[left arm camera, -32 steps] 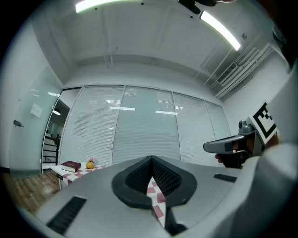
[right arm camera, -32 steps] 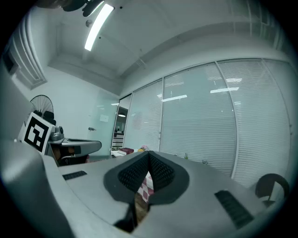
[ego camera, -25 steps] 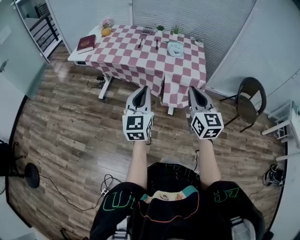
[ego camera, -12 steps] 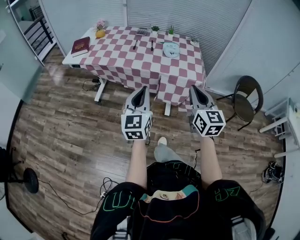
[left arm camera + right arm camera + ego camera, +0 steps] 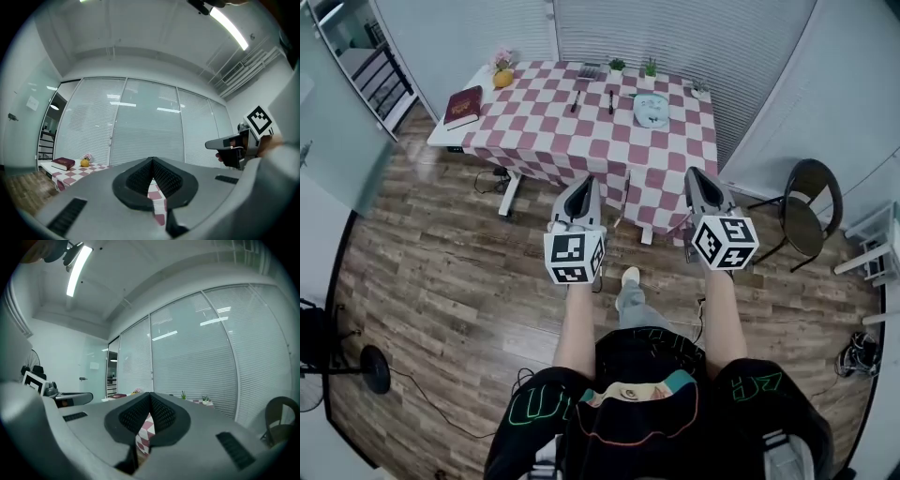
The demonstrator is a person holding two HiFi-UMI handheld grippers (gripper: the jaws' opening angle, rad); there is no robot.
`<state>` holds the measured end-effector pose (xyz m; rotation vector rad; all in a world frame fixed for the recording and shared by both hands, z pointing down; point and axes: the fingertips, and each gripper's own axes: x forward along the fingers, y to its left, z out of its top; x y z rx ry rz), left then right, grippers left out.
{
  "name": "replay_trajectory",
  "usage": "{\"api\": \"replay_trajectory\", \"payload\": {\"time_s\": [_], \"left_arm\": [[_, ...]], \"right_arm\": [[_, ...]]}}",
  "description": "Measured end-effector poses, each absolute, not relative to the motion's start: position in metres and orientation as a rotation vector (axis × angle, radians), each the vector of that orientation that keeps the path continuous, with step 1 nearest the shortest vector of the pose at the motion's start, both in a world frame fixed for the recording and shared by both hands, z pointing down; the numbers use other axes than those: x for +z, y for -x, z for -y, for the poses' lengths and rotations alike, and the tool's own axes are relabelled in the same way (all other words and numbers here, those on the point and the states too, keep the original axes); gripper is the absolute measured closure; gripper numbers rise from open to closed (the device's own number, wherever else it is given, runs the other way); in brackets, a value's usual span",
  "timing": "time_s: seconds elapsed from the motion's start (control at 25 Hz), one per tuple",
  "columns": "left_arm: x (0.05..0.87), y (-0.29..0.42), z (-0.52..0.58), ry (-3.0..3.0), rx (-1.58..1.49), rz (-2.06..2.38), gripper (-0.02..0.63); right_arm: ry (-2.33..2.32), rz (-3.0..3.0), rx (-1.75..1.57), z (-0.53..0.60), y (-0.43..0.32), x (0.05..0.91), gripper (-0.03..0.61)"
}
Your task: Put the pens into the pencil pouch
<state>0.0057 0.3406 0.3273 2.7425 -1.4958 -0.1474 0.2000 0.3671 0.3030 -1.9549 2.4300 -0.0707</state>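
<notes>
Jaws on both tools are pressed together with nothing between them: my left gripper (image 5: 152, 162) and my right gripper (image 5: 150, 397) each show ribbed black pads meeting at the tip. Both point level toward the table draped in a red-and-white checked cloth (image 5: 581, 141), which stands well apart from them across the wooden floor. On that cloth, toward the far edge, lie a slim dark pen (image 5: 577, 96) and a second dark pen (image 5: 610, 97), near each other but not touching. Just to their right sits the pale, rounded fabric pencil pouch (image 5: 651, 109). From here the pens are little more than thin dark strokes, so I cannot tell caps or clips. I judge them light, stiff and smooth, apt to roll or skid off the cloth, so I would pinch each one across the barrel near its middle. The pouch looks soft and flat, and I expect it to be floppy and to slide when pushed. I would hold it by an edge beside its mouth with one gripper while the other feeds a pen in. Whether that mouth is open, I cannot tell.
</notes>
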Motion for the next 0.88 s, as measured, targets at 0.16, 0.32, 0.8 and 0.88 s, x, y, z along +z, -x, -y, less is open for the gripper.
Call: {"api": "replay_trajectory", "payload": {"time_s": [0.16, 0.32, 0.8, 0.88], "left_arm": [[0.345, -0.008, -0.305, -2.7, -0.094, 1.509, 0.617], [0.375, -0.024, -0.27, -2.654, -0.013, 1.474, 0.617], [0.455, -0.079, -0.161, -2.558, 0.232, 1.362, 0.617], [0.458, -0.087, -0.14, -2.555, 0.255, 1.359, 0.617]], "right_arm": [[1.929, -2.45, -0.134, -0.328, -0.203, 0.321, 0.584], [1.96, -2.434, -0.248, -0.288, -0.225, 0.347, 0.584], [2.005, -2.382, -0.571, -0.169, -0.283, 0.442, 0.584], [1.987, -2.39, -0.576, -0.147, -0.287, 0.444, 0.584]]}}
